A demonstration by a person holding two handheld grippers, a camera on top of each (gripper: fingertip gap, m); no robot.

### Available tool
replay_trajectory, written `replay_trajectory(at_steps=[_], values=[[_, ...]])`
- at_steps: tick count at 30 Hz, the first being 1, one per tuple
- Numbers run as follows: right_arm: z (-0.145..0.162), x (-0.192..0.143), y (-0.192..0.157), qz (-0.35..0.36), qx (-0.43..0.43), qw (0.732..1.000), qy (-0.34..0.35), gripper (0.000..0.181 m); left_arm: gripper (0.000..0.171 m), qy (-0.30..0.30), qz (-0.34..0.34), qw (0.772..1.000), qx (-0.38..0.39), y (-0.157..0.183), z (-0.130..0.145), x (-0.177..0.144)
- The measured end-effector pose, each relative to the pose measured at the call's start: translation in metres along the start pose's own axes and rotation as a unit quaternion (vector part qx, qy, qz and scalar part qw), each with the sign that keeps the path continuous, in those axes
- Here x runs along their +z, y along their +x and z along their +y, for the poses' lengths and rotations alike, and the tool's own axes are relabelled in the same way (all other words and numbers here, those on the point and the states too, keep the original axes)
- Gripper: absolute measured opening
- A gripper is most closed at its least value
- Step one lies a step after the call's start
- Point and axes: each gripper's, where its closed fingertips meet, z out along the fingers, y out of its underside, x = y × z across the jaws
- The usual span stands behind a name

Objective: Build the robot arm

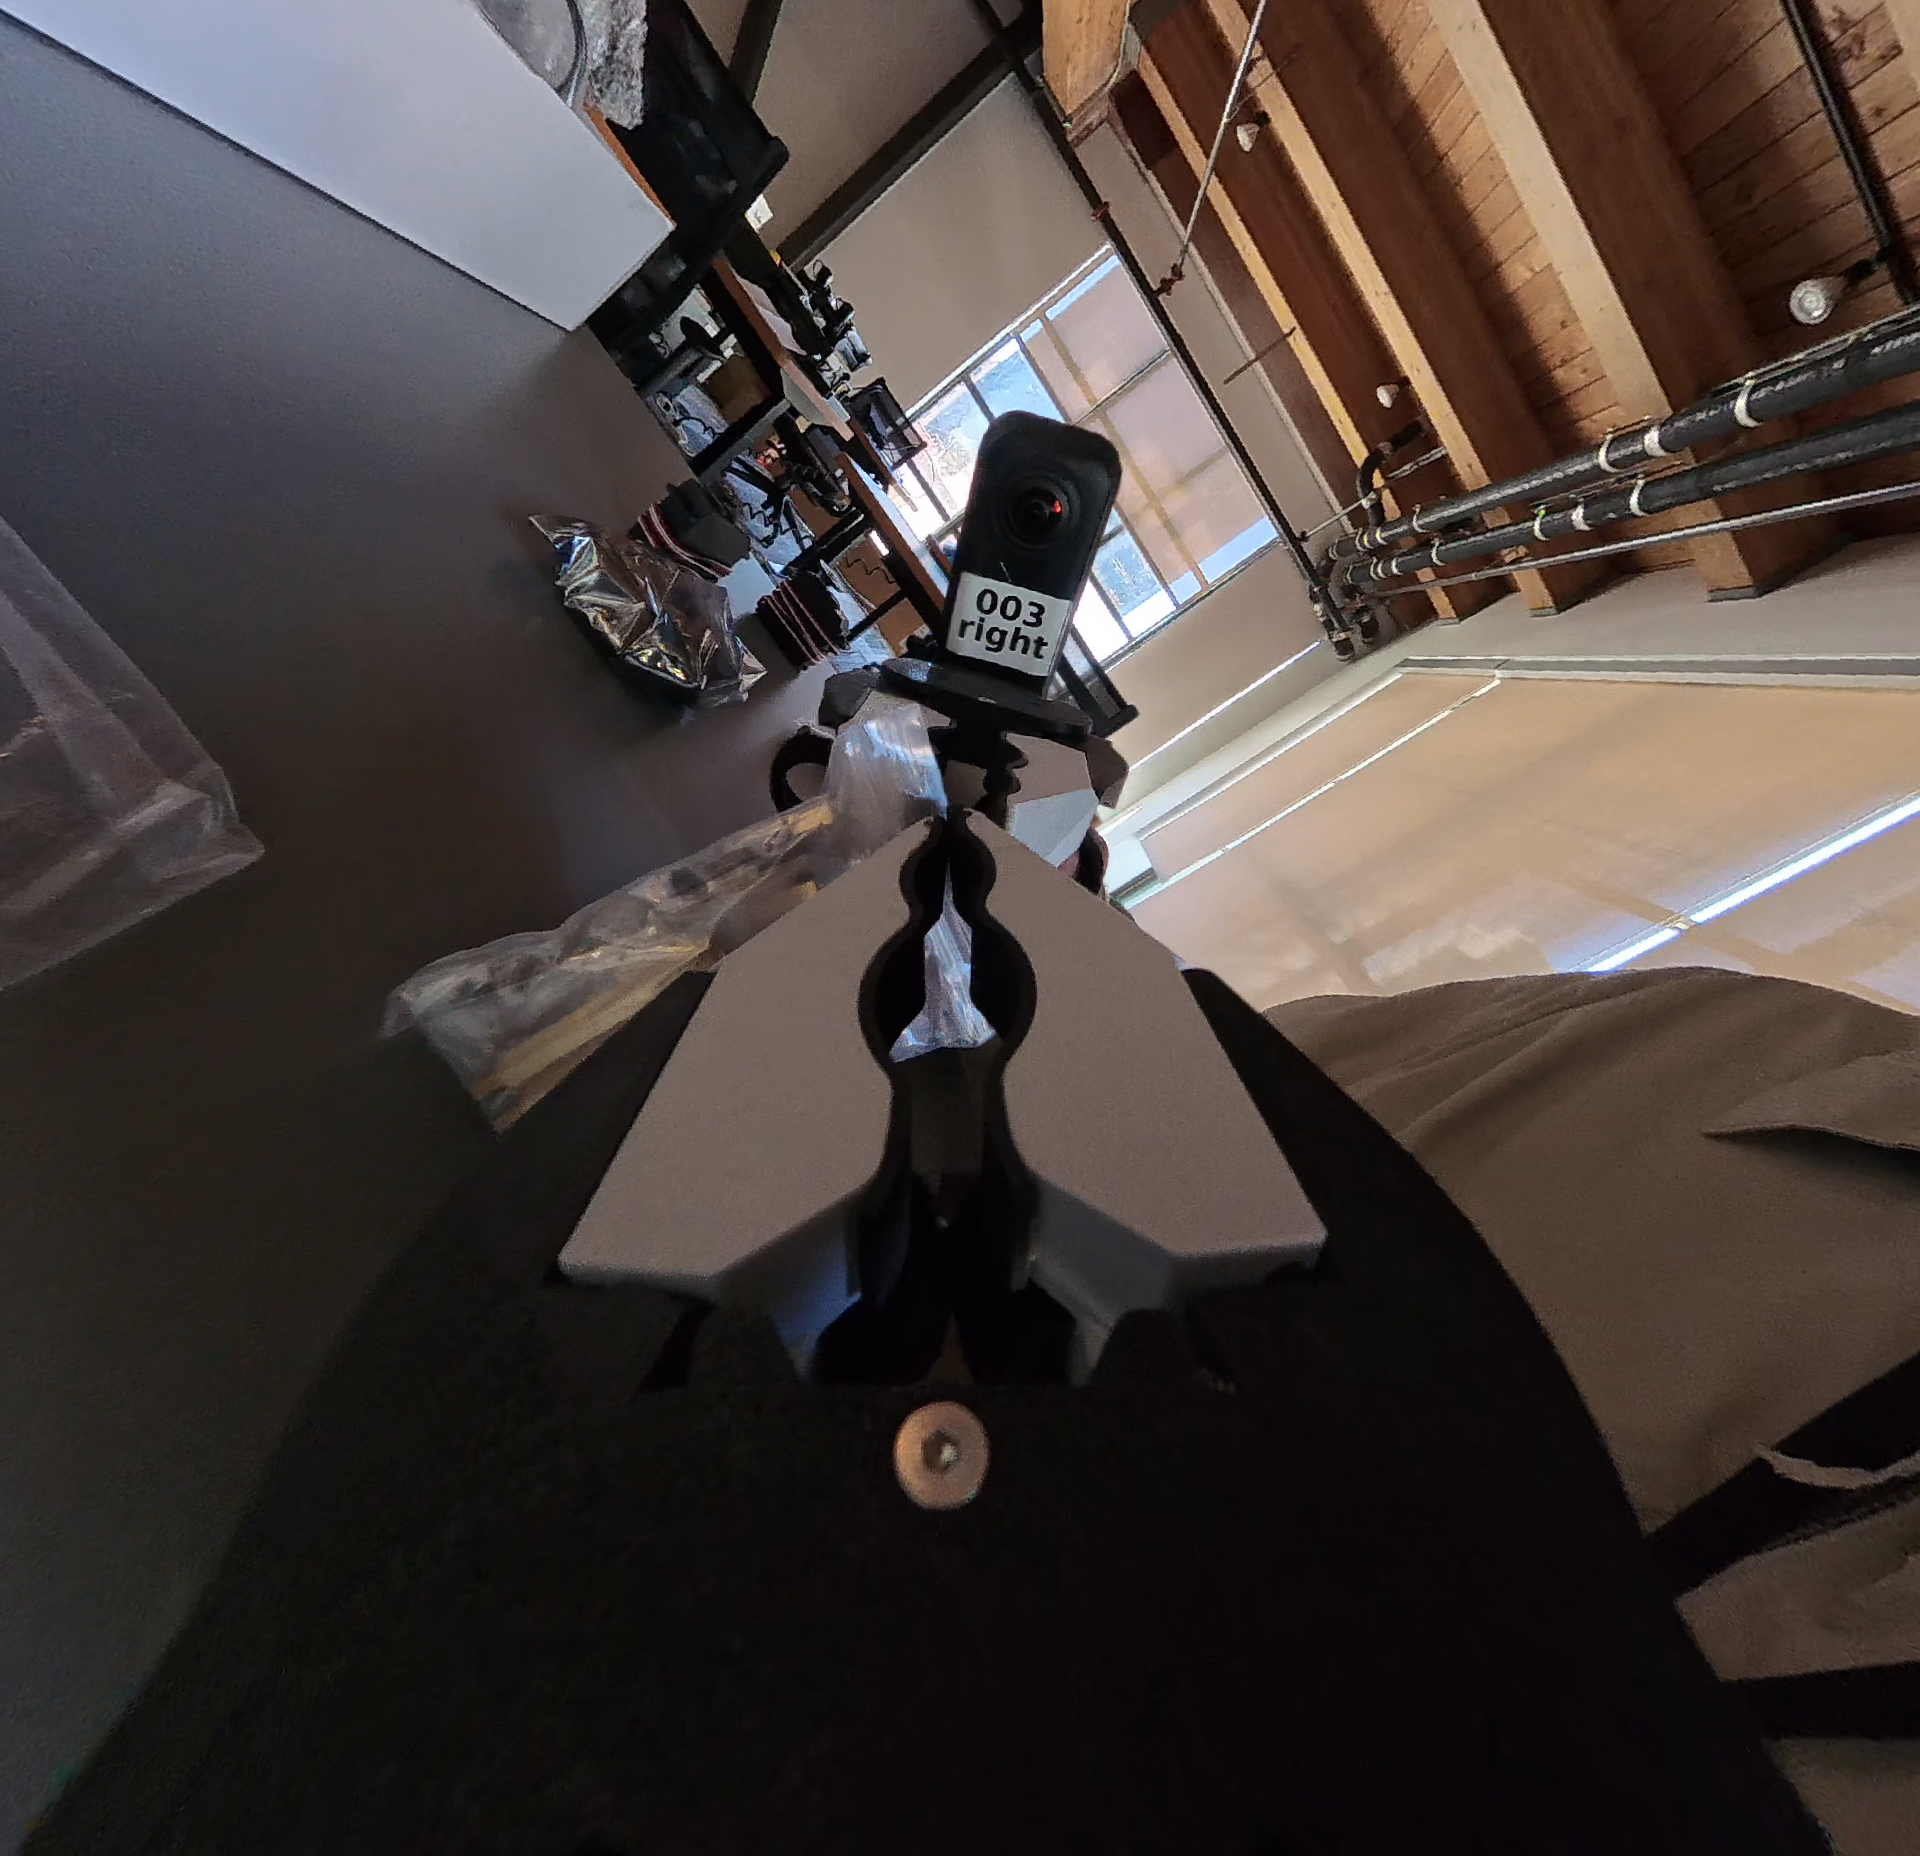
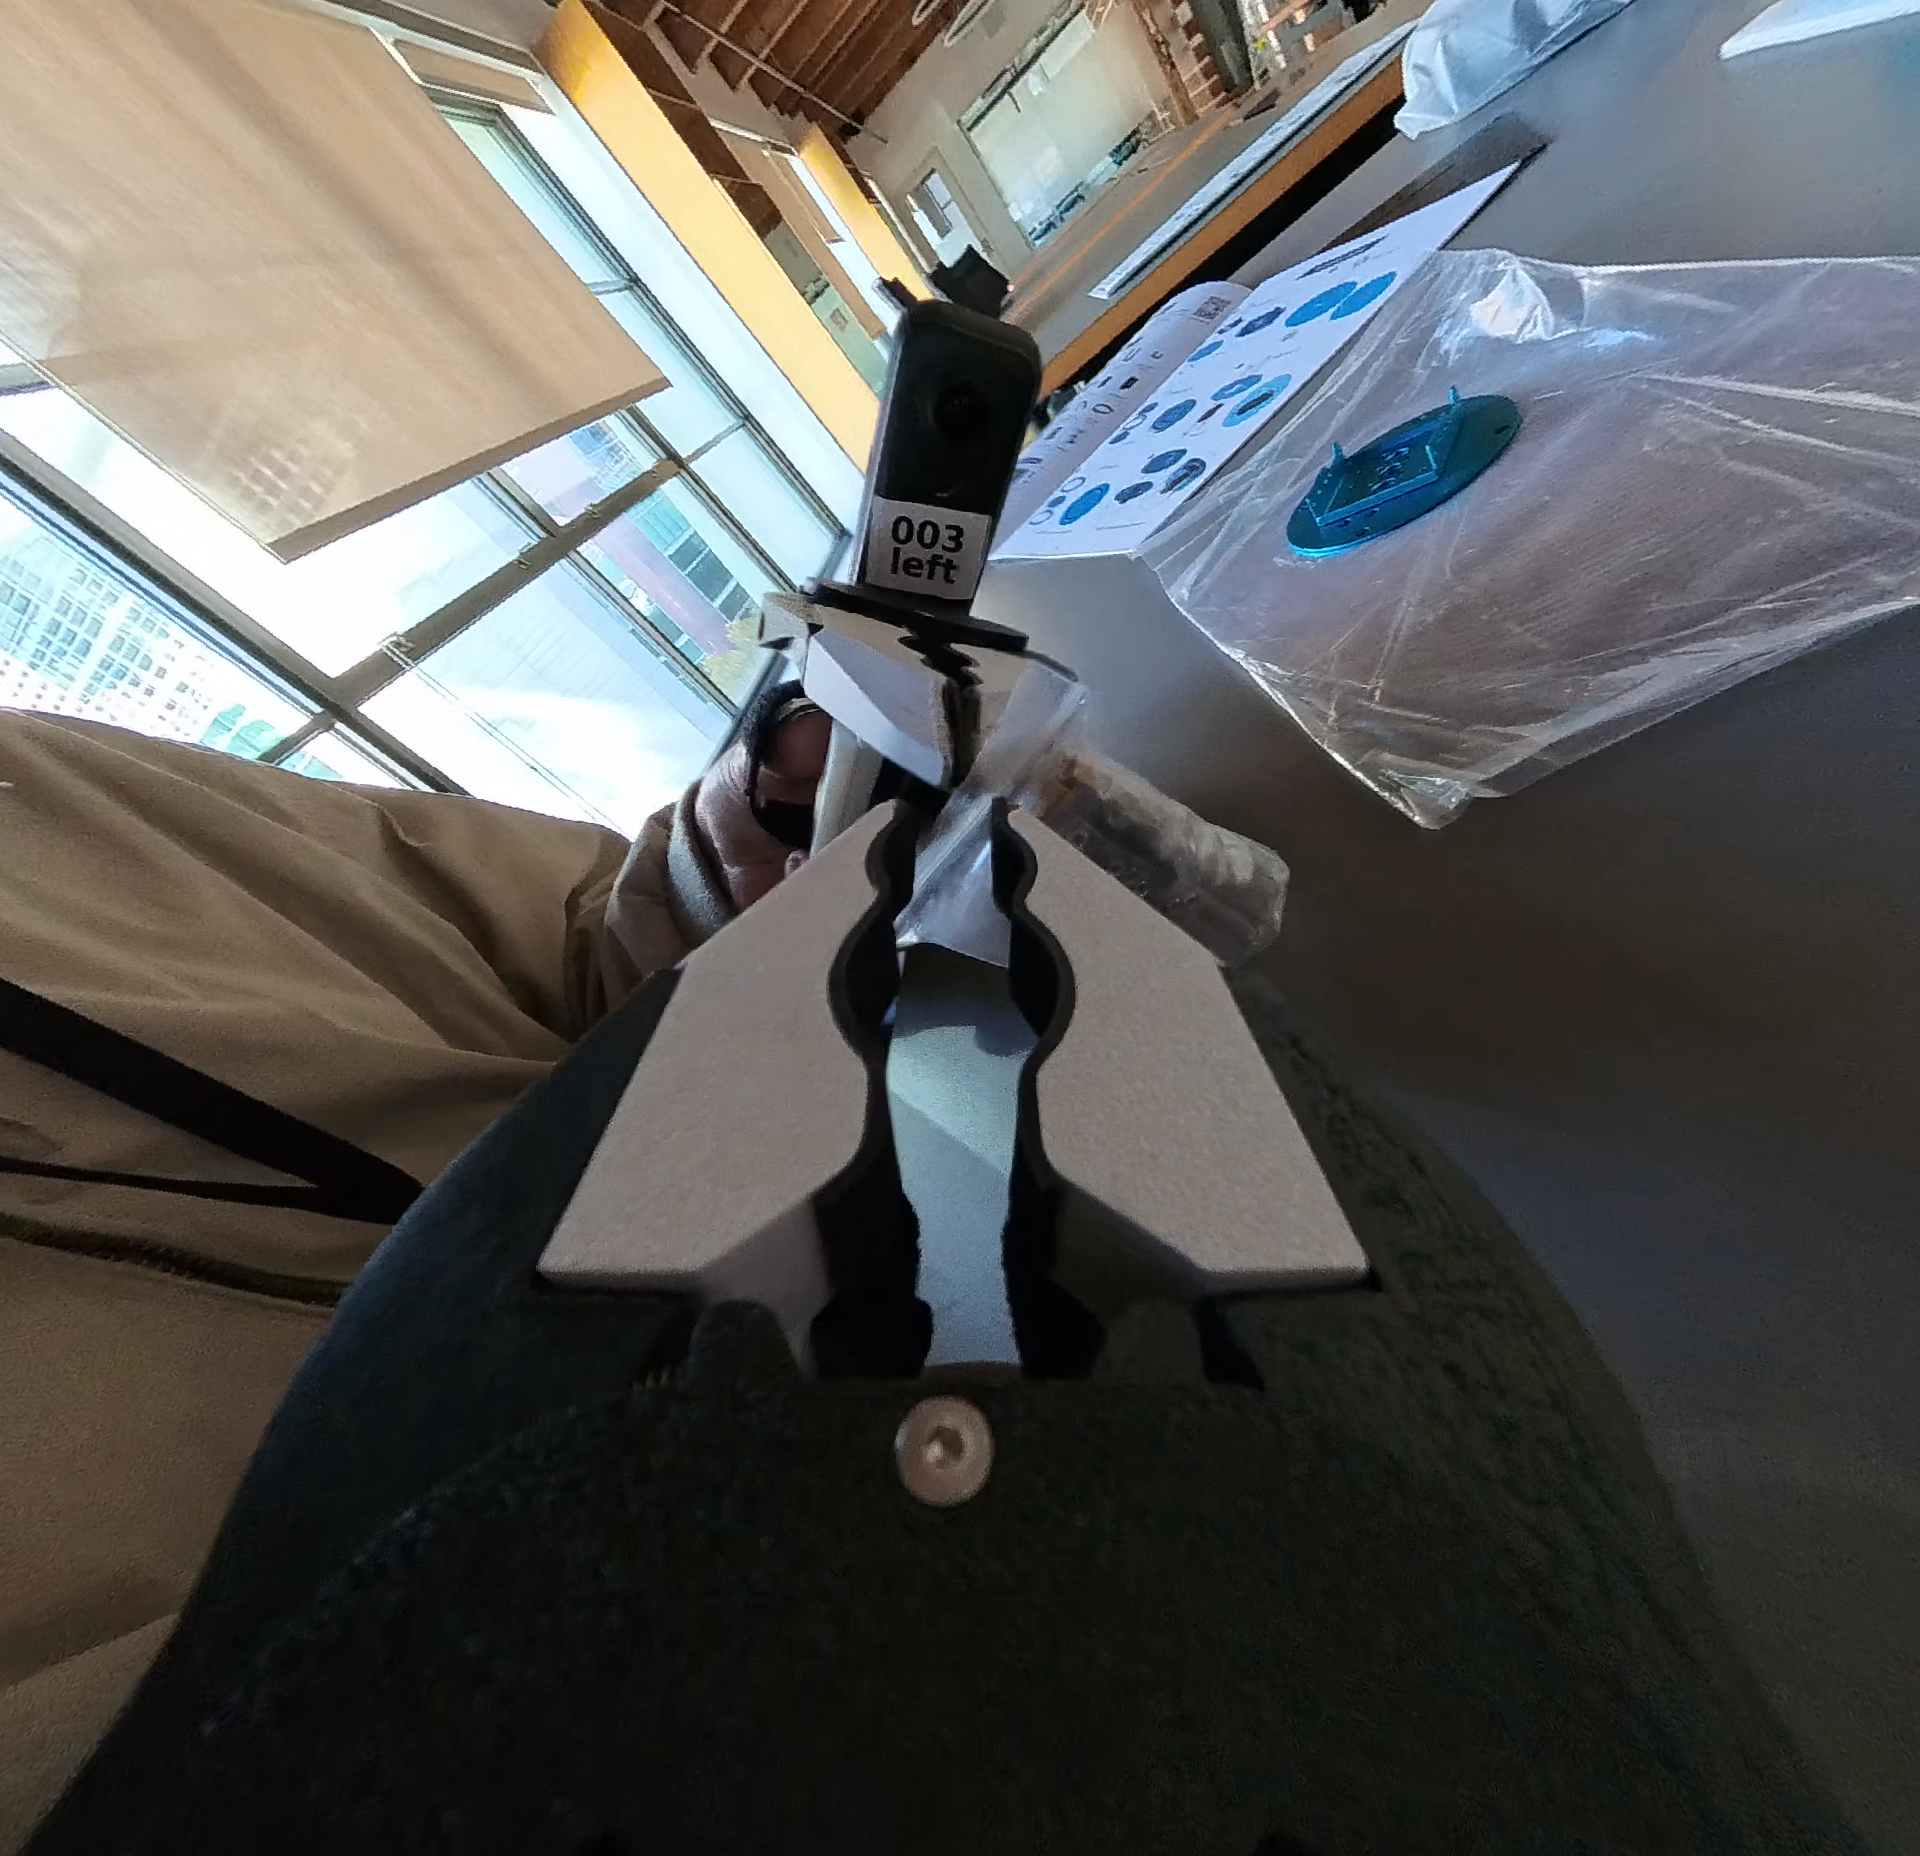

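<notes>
Left gripper [image 1: 951, 830]: grey fingers drawn almost together at the tips, pinching the clear film of a small plastic bag [image 1: 582, 965]. A strip of that film shows in the narrow slot between the fingers. The bag hangs out to the left of the fingers, above the dark grey table [image 1: 260, 518]; it carries small dark and brass-coloured parts, too small to identify.

Right gripper [image 2: 945, 819]: grey fingers nearly closed at the tips, clamped on a fold of the same clear film; farther back the slot widens and film lies in it. In this view the bag's filled end [image 2: 1164, 830] juts right of the fingertips, clear of the tabletop.

Position of the pair: tip to tip, facing each other, each with a black camera bearing a white label on top. The bag is held between them in the air.

Holder: a person in a tan jacket [image 2: 260, 954]; a hand [image 2: 748, 819] grips the left gripper's handle.

On the table, right wrist view: a large clear plastic bag [image 2: 1662, 559] holding a blue round plate [image 2: 1397, 476]; beside it, a white printed sheet [image 2: 1226, 393] with blue diagrams.

On the table, left wrist view: a crumpled silvery bag [image 1: 644, 611], well apart from the grippers.

Surroundings: windows with roller blinds [image 2: 260, 248], wooden ceiling, black pipes [image 1: 1621, 497].
</notes>
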Motion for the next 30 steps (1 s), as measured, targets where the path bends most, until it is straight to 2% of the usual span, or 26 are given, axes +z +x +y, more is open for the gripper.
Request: replay_trajectory(at_steps=[3,7,9,12,21,24,27,30], values=[[0.000,0.000,0.000,-0.006,0.005,1.000,0.002,0.003,0.000,0.001,-0.008,1.000,0.008,0.000,-0.001,-0.004],[0.000,0.002,0.002,-0.008,0.009,1.000,-0.001,0.000,0.000,0.006,-0.024,1.000,0.012,-0.003,-0.001,-0.012],[-0.001,0.004,0.002,-0.010,0.010,1.000,0.000,0.000,0.000,0.003,-0.048,0.998,0.027,-0.006,0.003,-0.016],[-0.002,0.006,0.002,-0.012,0.014,1.000,0.002,0.001,0.010,-0.007,-0.084,0.995,0.056,-0.009,0.008,-0.021],[-0.006,0.008,0.007,-0.017,0.035,0.999,0.010,0.010,0.022,-0.040,-0.098,0.990,0.094,-0.004,0.014,-0.012],[-0.005,0.009,0.008,-0.015,0.037,0.999,0.006,0.005,0.019,-0.042,-0.104,0.990,0.087,-0.006,0.013,-0.010],[-0.006,0.009,0.009,-0.016,0.040,0.999,0.005,0.002,0.002,-0.043,-0.121,0.988,0.088,-0.013,0.013,-0.010],[-0.009,0.007,0.009,-0.012,0.041,0.999,0.012,0.008,0.001,-0.038,-0.129,0.986,0.099,-0.013,0.012,-0.011]])
